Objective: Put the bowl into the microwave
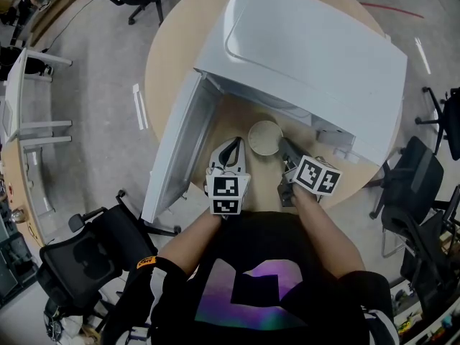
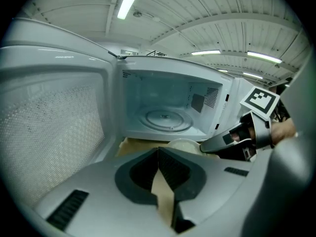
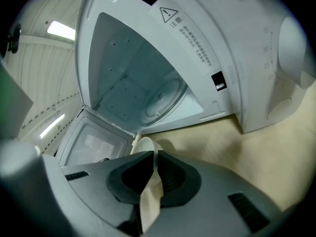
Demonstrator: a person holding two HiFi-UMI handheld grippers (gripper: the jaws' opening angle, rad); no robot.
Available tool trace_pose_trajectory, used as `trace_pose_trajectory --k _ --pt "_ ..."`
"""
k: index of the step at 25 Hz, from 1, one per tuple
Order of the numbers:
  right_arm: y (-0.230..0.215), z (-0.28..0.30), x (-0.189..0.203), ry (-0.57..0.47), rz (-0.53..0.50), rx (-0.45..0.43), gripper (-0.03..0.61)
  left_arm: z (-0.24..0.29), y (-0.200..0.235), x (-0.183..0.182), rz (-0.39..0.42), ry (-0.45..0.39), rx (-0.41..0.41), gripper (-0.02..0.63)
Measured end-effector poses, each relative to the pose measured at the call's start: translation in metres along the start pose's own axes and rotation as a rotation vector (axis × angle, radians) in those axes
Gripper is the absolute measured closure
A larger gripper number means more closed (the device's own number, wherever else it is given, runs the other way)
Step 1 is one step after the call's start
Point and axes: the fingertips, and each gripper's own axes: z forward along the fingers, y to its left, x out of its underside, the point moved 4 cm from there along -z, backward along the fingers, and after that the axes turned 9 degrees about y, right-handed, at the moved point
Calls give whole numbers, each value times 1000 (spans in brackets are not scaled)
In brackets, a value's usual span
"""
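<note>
Bowl (image 1: 264, 136) was outside the microwave (image 1: 302, 56), just in front of its open mouth over the round table (image 1: 165, 56), with the door (image 1: 176, 146) swung wide to the left. The right gripper (image 1: 284, 146) was pinched on the bowl's rim (its cream wall showed between the pads). The left gripper (image 1: 231, 144) hovered just beside the bowl, jaws closed together on nothing.

Closed tongs (image 2: 158, 151) before bowl (image 2: 182, 143), open microwave (image 2: 163, 90)
</note>
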Motion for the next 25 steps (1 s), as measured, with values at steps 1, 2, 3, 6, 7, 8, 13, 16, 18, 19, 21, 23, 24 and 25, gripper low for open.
trace_pose_trajectory --k 1,2,3,6,7,8,13,16,18,19,21,23,24,25 --pt "2 0 -1 -5 0 -10 540 0 0 0 0 -1 0 568" --pt "5 -1 -1 -10 1 -20 540 -1 0 0 -1 -1 0 568" --pt "6 -2 -2 -17 4 -30 540 -1 -1 0 -1 -2 -1 568" --pt "12 -6 -6 -43 13 -49 541 -3 -2 0 0 -7 -2 568" --pt "13 -7 -8 -51 14 -52 541 -4 -1 0 0 -8 -2 568" --pt "16 -8 -10 -59 15 -57 541 -4 -1 0 0 -9 -2 568" --pt "27 -13 -22 -96 21 -74 541 -6 0 -1 2 -15 -1 568" --pt "32 -13 -27 -111 15 -81 541 -6 1 -2 7 -21 1 568" --pt "33 -14 -29 -120 14 -79 541 -6 2 -4 9 -28 1 568" --pt "35 -14 -31 -127 15 -81 541 -6 2 -5 10 -32 1 568" --pt "37 -16 -34 -140 22 -84 541 -6 3 -9 11 -41 0 568" --pt "35 -16 -36 -151 38 -70 541 -6 4 -14 13 -50 1 568" --pt "34 -16 -38 -157 48 -63 541 -6 4 -17 15 -54 2 568" --pt "33 -16 -39 -165 56 -58 541 -5 4 -19 17 -57 4 568"
